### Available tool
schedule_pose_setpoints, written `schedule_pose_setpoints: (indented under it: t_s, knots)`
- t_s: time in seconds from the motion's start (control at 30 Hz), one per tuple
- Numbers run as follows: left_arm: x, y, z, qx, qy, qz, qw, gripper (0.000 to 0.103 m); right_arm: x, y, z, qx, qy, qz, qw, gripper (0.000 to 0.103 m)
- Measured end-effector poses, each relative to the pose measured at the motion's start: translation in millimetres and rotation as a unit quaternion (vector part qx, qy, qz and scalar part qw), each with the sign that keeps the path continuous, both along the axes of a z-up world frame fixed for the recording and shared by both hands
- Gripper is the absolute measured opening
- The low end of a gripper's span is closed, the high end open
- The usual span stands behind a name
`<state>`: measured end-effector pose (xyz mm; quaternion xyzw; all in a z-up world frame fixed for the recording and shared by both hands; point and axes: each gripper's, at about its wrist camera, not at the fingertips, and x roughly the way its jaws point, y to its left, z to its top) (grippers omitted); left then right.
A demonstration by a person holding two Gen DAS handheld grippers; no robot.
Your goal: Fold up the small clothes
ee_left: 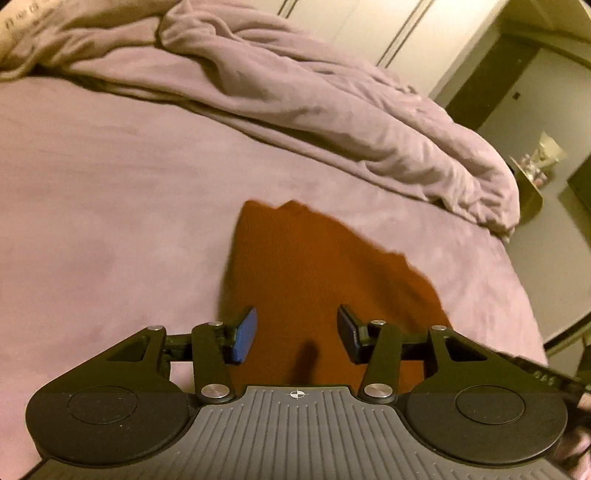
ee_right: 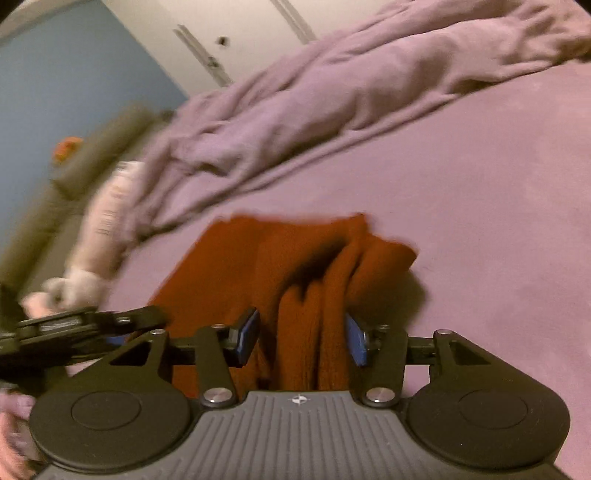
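A small rust-orange knitted garment (ee_left: 314,266) lies on the pink bed sheet (ee_left: 110,184). My left gripper (ee_left: 297,334) is open above its near part, blue pads apart, nothing between them. In the right wrist view the same garment (ee_right: 295,258) is bunched into folds. My right gripper (ee_right: 301,338) is open with raised folds of the cloth standing between its pads; I cannot tell whether they touch. The left gripper's body (ee_right: 74,328) shows at the left edge of that view.
A crumpled pink duvet (ee_left: 295,92) lies along the far side of the bed, also in the right wrist view (ee_right: 332,92). A pale garment (ee_right: 107,221) lies at the bed's left edge. White wardrobe doors (ee_left: 369,22) and a doorway stand behind.
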<state>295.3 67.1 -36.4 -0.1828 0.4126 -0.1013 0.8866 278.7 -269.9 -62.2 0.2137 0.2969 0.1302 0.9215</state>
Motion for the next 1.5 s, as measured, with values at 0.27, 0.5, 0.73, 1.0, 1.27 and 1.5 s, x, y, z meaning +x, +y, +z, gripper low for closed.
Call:
schedule_pose_setpoints:
  t_s: [0.27,0.5,0.73,1.0,1.27,1.5]
  knots:
    - [-69,9,-27,0.038,0.011,0.005,0.9992,0.067,-77,13,-1,0.015,-0.053,0.011,0.998,0.051]
    - [-73,-5,-37,0.074,0.030,-0.003,0.9968,0.068,-35,71,-21,-0.068,0.008,0.064,0.996,0.029]
    - [-63,-14,-39,0.106,0.034,0.016,0.9937,0.070,-60,76,-13,-0.217,-0.047,-0.017,0.975,0.008]
    - [-69,-11,-35,0.104,0.045,0.028,0.9931,0.071,-57,76,-25,-0.239,-0.037,0.033,0.970,0.016]
    - [-65,5,10,0.107,-0.018,0.066,0.9919,0.084,-75,85,23,-0.242,-0.118,-0.004,0.963,0.026]
    - [-42,-32,-26,0.174,0.012,0.027,0.9844,0.086,-32,117,-20,-0.299,-0.069,0.038,0.951,0.022]
